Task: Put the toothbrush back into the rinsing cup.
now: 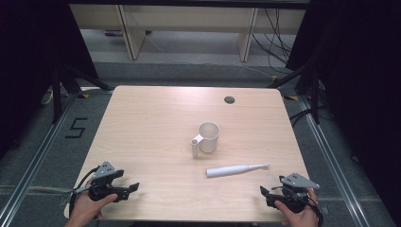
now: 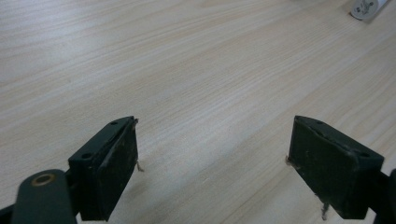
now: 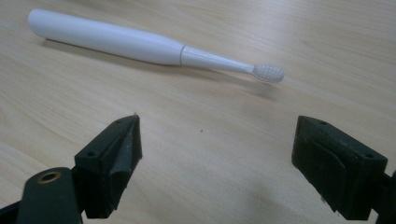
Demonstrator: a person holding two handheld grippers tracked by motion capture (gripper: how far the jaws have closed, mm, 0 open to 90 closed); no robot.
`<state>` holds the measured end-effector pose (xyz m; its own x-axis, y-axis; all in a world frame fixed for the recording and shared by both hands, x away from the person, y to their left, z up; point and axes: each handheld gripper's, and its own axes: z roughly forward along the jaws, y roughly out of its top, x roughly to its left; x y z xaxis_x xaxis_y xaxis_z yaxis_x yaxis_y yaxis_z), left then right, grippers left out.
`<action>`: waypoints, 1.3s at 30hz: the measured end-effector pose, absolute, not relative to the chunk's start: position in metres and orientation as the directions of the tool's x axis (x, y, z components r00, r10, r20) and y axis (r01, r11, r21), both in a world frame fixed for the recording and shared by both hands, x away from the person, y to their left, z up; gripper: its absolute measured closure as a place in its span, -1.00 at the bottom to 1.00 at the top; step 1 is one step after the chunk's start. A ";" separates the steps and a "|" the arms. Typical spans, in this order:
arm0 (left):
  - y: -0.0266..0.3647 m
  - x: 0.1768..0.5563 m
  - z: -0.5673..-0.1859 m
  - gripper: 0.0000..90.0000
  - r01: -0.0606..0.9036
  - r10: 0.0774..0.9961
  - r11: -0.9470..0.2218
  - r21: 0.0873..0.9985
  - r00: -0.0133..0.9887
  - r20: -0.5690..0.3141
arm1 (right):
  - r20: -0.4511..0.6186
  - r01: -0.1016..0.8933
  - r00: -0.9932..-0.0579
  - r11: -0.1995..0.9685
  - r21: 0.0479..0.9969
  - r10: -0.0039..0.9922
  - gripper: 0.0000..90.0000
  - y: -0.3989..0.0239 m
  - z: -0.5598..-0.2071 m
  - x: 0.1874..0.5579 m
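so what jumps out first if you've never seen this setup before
A white mug stands upright near the middle of the wooden table, its handle toward the near left. Just nearer, a white toothbrush lies flat, brush head toward the right. At the near edge, the left gripper and right gripper sit at opposite corners, both open with nothing between the jaws.

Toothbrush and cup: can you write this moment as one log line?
toothbrush: flat on table | cup: upright | left gripper: open | right gripper: open

Left gripper [image 1: 134, 187] and right gripper [image 1: 263, 190], hand-held low, point inward with fingers spread wide, gripping nothing.
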<state>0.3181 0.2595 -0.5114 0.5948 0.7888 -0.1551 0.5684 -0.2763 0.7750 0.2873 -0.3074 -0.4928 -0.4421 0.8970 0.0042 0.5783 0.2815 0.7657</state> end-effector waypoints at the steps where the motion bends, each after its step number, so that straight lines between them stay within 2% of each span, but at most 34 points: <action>1: 0.260 0.318 -0.512 -0.66 0.569 0.789 -0.276 0.775 0.595 -0.155 | 0.003 0.577 -0.442 0.282 0.766 0.897 -0.62 -0.308 -0.493 0.287; 12: 0.259 0.318 -0.512 -0.66 0.568 0.792 -0.275 0.776 0.591 -0.152 | -0.002 0.572 -0.450 0.290 0.767 0.893 -0.61 -0.306 -0.492 0.288; 15: 0.262 0.319 -0.511 -0.66 0.572 0.783 -0.311 0.759 0.606 -0.136 | -0.009 0.562 -0.452 0.292 0.774 0.892 -0.61 -0.306 -0.492 0.289; 17: 0.259 0.319 -0.513 -0.66 0.574 0.791 -0.276 0.771 0.591 -0.157 | -0.002 0.565 -0.450 0.287 0.774 0.893 -0.61 -0.304 -0.490 0.289; 21: 0.260 0.319 -0.513 -0.66 0.574 0.792 -0.281 0.769 0.592 -0.153 | 0.017 0.561 -0.443 0.262 0.785 0.896 -0.60 -0.298 -0.488 0.290; 22: 0.262 0.319 -0.512 -0.66 0.574 0.787 -0.307 0.759 0.602 -0.137 | -0.002 0.546 -0.458 0.282 0.789 0.889 -0.60 -0.298 -0.486 0.292; 26: 0.262 0.319 -0.513 -0.66 0.578 0.789 -0.302 0.758 0.598 -0.142 | 0.009 0.532 -0.481 0.284 0.798 0.877 -0.60 -0.292 -0.483 0.296; 27: 0.260 0.319 -0.514 -0.66 0.580 0.796 -0.270 0.768 0.584 -0.161 | 0.019 0.541 -0.467 0.268 0.797 0.884 -0.60 -0.289 -0.482 0.296; 32: 0.260 0.319 -0.513 -0.66 0.586 0.798 -0.270 0.764 0.580 -0.163 | -0.007 0.520 -0.485 0.294 0.802 0.874 -0.61 -0.284 -0.478 0.300; 36: 0.260 0.319 -0.514 -0.66 0.581 0.797 -0.269 0.768 0.582 -0.161 | 0.031 0.548 -0.480 0.272 0.791 0.877 -0.63 -0.274 -0.478 0.303; 39: 0.260 0.319 -0.514 -0.66 0.579 0.797 -0.268 0.770 0.582 -0.160 | 0.012 0.526 -0.504 0.296 0.798 0.864 -0.63 -0.271 -0.478 0.307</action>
